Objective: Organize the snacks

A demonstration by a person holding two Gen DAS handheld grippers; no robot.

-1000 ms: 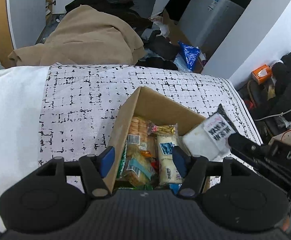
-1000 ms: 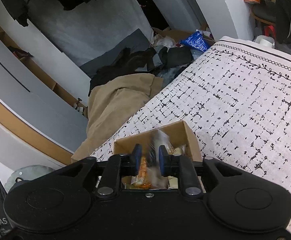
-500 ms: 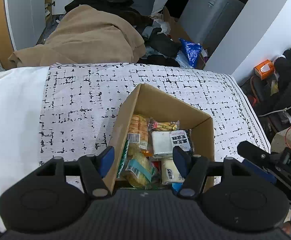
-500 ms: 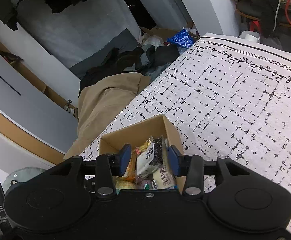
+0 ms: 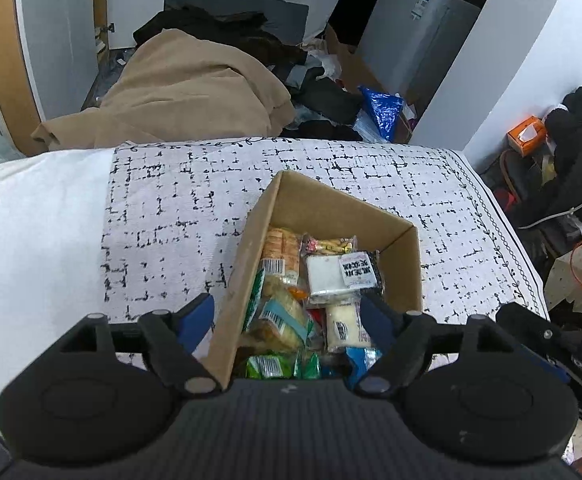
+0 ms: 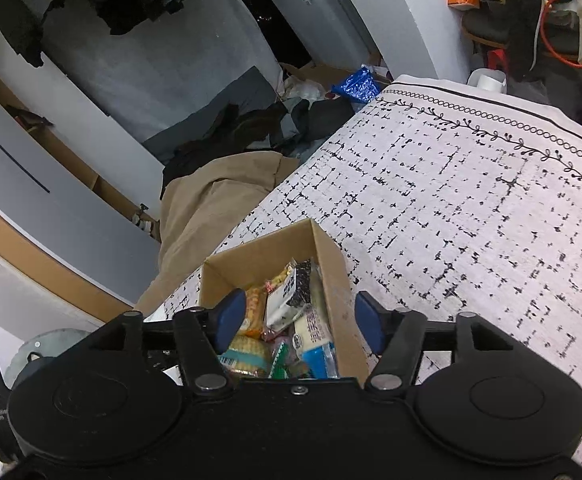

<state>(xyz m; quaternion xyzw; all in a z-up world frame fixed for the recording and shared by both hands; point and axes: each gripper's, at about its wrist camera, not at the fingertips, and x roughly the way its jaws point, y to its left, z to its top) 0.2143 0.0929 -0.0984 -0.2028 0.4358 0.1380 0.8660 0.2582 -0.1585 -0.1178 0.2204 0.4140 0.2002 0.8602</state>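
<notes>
The white-and-black snack packet point(image 5: 341, 276) lies flat (seemingly crosswise) in the cardboard box point(image 5: 247, 256); both grippers' fingers have just been spreading, empty.

White packet point(image 5: 341, 276) dropped into box point(image 5: 409, 268), right hand-held gripper point(image 6: 299, 322) opened

Cardboard box point(image 5: 405, 264) sits on patterned cloth point(image 5: 179, 200), packed with snacks. Left gripper point(image 5: 287, 318) jaws just opened wider, nothing gripped.
</notes>
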